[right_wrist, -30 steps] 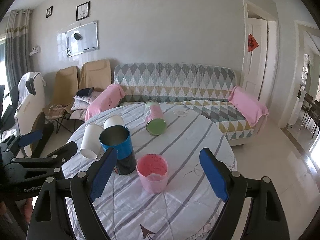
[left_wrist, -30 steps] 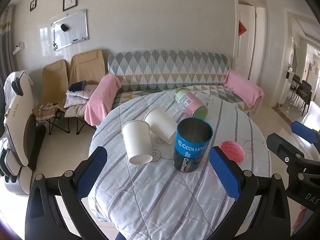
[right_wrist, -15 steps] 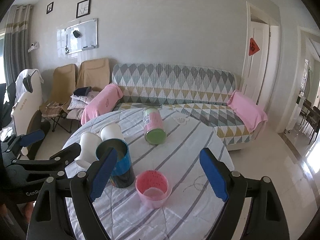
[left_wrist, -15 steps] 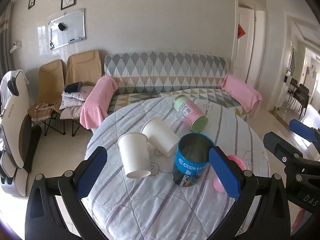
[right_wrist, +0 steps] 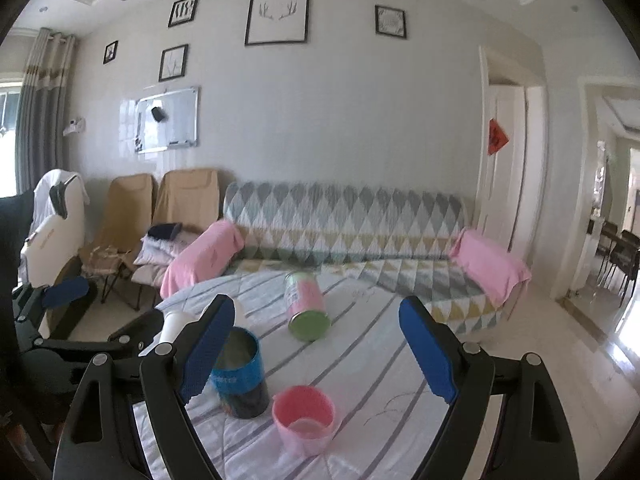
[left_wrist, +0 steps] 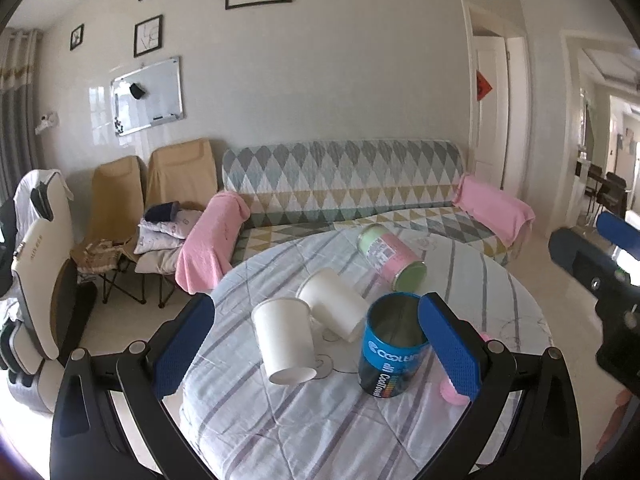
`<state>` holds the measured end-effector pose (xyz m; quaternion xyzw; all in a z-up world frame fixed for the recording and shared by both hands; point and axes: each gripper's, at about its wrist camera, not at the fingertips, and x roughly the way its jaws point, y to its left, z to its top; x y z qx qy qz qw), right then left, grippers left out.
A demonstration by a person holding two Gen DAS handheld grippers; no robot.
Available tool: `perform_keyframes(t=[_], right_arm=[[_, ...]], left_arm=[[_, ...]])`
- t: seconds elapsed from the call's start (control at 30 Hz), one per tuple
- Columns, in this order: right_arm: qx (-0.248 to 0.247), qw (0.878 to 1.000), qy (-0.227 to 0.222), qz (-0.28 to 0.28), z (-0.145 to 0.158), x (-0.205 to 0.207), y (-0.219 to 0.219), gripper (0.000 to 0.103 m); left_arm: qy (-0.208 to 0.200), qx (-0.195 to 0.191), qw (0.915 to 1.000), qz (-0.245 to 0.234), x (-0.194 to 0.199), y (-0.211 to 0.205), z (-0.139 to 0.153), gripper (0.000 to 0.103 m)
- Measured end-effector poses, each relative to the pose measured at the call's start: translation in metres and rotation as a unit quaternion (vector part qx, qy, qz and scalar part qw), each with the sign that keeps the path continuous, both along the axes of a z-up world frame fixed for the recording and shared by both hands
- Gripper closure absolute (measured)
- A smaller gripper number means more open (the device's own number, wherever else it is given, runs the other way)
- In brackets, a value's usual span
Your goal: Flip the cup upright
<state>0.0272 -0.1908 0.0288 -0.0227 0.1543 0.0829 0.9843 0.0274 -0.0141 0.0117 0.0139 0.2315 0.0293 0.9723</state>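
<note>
On the round striped table (left_wrist: pixel 320 420) stand an upside-down white paper cup (left_wrist: pixel 285 340), a second white cup (left_wrist: pixel 334 310) lying on its side, an upright blue tin (left_wrist: pixel 394 350), a pink-and-green can (left_wrist: pixel 390 256) on its side, and an upright pink cup (right_wrist: pixel 304 412). My left gripper (left_wrist: pixel 316 348) is open and empty, above the table's near edge, framing the white cup and blue tin. My right gripper (right_wrist: pixel 316 354) is open and empty, above the pink cup and the blue tin (right_wrist: pixel 238 372). The fallen can (right_wrist: pixel 306 306) lies beyond.
A patterned sofa (left_wrist: pixel 344 192) with pink towels sits behind the table. Folding chairs (left_wrist: pixel 160 200) and a massage chair (left_wrist: pixel 36 260) stand at left. A doorway (right_wrist: pixel 508 176) opens at right. The right gripper shows at the left wrist view's right edge (left_wrist: pixel 600 264).
Both grippers have risen and tilted upward, pulling back from the table, so the objects sit lower in both views. Nothing on the table has moved. Both stay open.
</note>
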Motion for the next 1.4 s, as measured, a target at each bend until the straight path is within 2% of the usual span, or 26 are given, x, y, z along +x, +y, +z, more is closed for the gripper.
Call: perform_keyframes(t=[0.8,1.1,1.27,1.4], right_arm=[[0.001,1.000,0.018,0.001,-0.007,0.009,0.002,0.017],[0.004,0.998,0.068,-0.016,-0.020,0.016,-0.014,0.017],[0.027,0.991,0.130,0.034,-0.031,0.025,-0.018,0.017],[0.020,0.988,0.146,0.040,-0.037,0.026,-0.016,0.017]], left_arm=[[0.009,0.000,0.9998,-0.017,-0.001,-0.008,-0.004,0.000],[0.025,0.000,0.9993,-0.029,0.004,-0.014,-0.007,0.000],[0.029,0.001,0.9991,-0.032,0.005,-0.016,-0.010,0.000],[0.029,0.004,0.9992,-0.029,0.005,-0.016,-0.012,0.000]])
